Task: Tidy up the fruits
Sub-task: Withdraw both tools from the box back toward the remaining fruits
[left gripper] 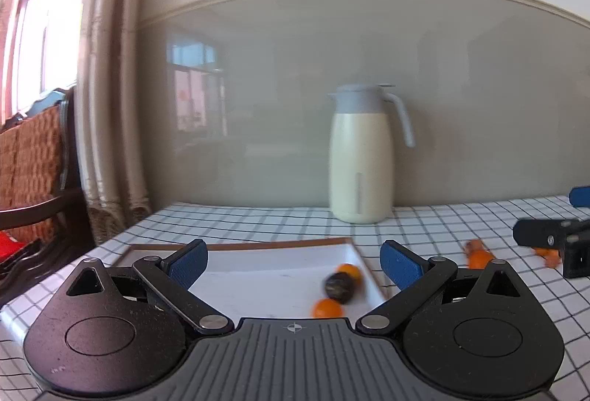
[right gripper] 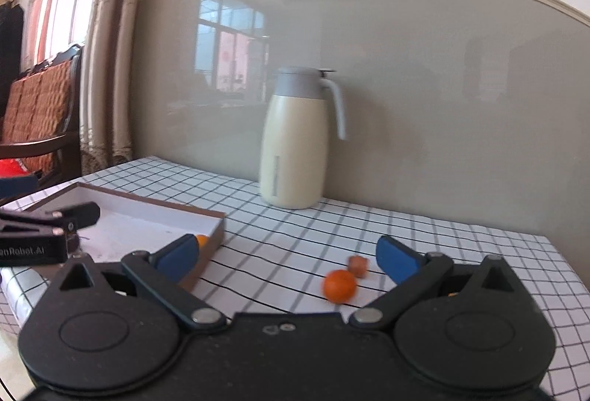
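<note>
A white tray with a brown rim (left gripper: 265, 272) lies on the checked tablecloth. Near its right end sit a dark round fruit (left gripper: 341, 286) and two small oranges (left gripper: 350, 270) (left gripper: 326, 308), all blurred. My left gripper (left gripper: 295, 264) hovers open over the tray's near side, holding nothing. My right gripper (right gripper: 287, 257) is open and empty above the cloth to the right of the tray (right gripper: 147, 220). Just ahead of it lie an orange (right gripper: 340, 284) and a small orange-brown piece (right gripper: 358, 265). One orange (right gripper: 202, 239) shows in the tray's near corner.
A cream thermos jug with a grey lid (left gripper: 359, 157) stands at the back against the wall. More orange bits (left gripper: 547, 255) lie under the right gripper (left gripper: 549, 214). A wooden chair (left gripper: 33, 161) and a curtain stand left of the table. The table's right edge (right gripper: 568, 264) is close.
</note>
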Tool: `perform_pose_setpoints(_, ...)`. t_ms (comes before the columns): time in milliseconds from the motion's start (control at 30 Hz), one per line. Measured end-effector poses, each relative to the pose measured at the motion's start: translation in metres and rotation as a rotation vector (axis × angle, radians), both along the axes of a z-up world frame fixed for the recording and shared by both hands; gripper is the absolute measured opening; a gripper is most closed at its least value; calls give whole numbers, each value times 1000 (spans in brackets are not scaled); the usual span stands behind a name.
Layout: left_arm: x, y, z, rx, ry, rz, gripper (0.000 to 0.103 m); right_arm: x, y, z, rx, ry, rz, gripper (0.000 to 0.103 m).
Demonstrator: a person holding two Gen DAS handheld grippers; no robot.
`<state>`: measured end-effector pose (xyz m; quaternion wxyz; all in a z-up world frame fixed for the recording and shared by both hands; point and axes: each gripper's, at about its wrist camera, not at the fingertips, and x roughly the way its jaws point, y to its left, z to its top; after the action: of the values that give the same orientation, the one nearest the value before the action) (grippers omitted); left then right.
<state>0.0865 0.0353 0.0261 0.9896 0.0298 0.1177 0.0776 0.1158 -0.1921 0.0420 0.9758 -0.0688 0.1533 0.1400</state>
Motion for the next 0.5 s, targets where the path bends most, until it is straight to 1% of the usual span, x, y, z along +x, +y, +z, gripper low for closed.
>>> perform_pose_setpoints(500, 17, -79, -11, 9, 22, -152, 99, -3, -72, -14, 4, 30, -163, 97)
